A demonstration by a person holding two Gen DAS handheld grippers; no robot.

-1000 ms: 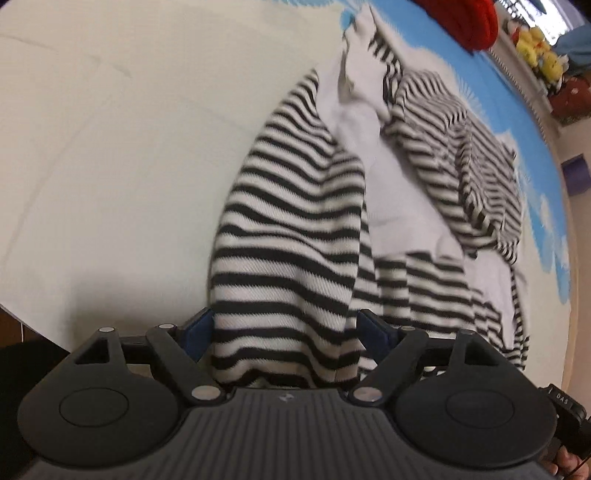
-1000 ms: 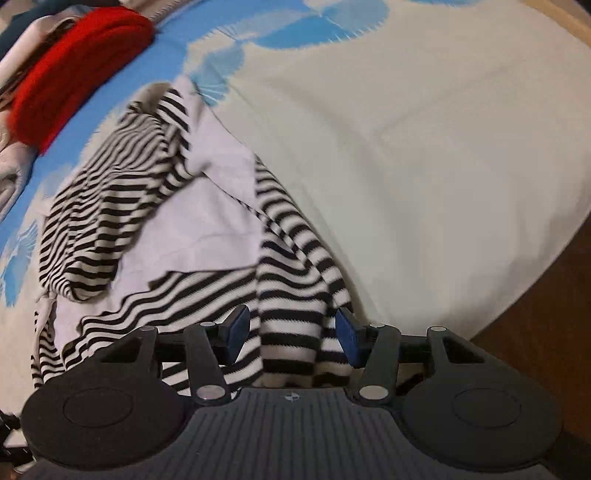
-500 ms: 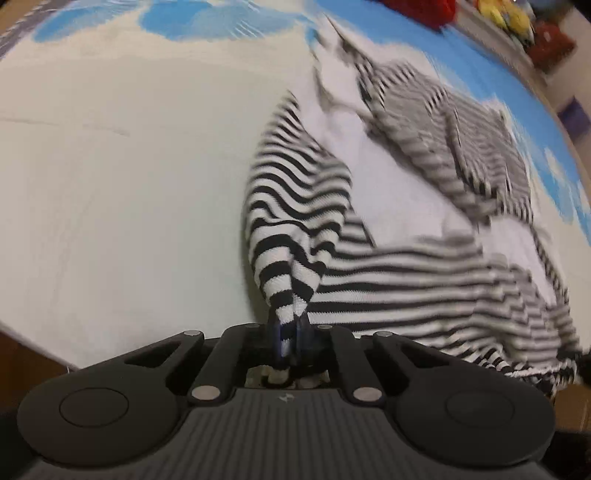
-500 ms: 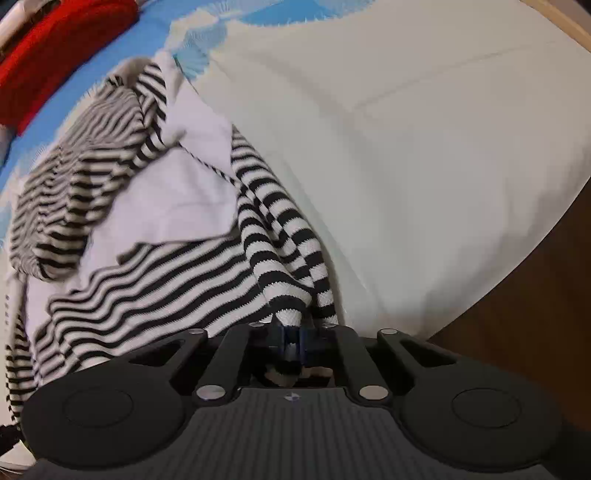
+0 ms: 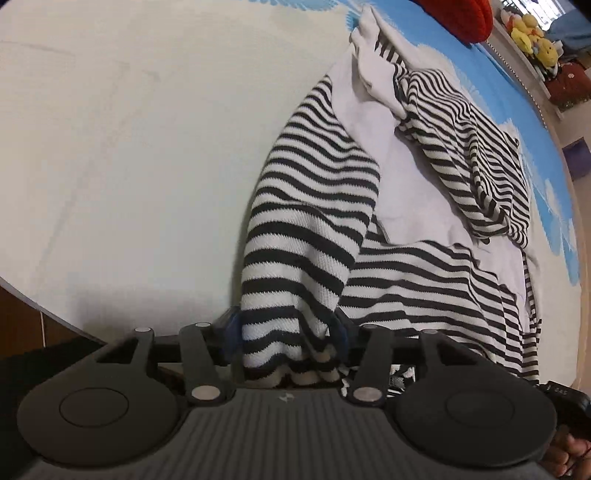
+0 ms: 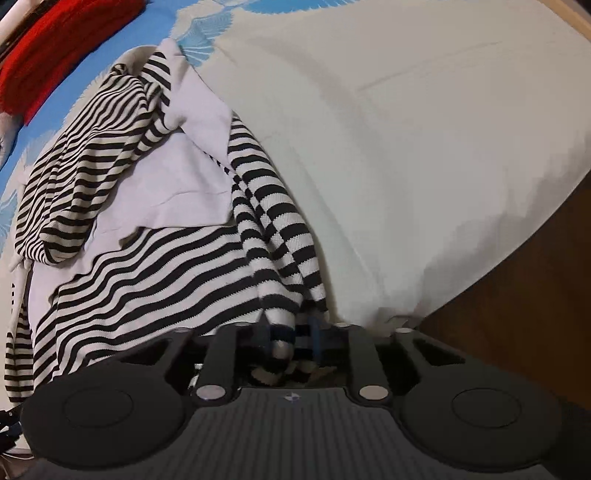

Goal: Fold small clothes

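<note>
Presently a bunched fold of the black-and-white striped garment point(image 5: 310, 229) is seen between each claw's just-opening jaws, left claw point(image 5: 286, 334) half open, right claw point(image 6: 291, 334) narrowly, the rest rumpled across the pale bed point(image 5: 129, 147).

You see a black-and-white striped sweater point(image 5: 314, 206) with plain white panels, lying on a cream sheet point(image 5: 129, 147) printed with blue fan shapes, beside a red cloth point(image 6: 55, 48) and yellow toys point(image 5: 532, 33).
</note>
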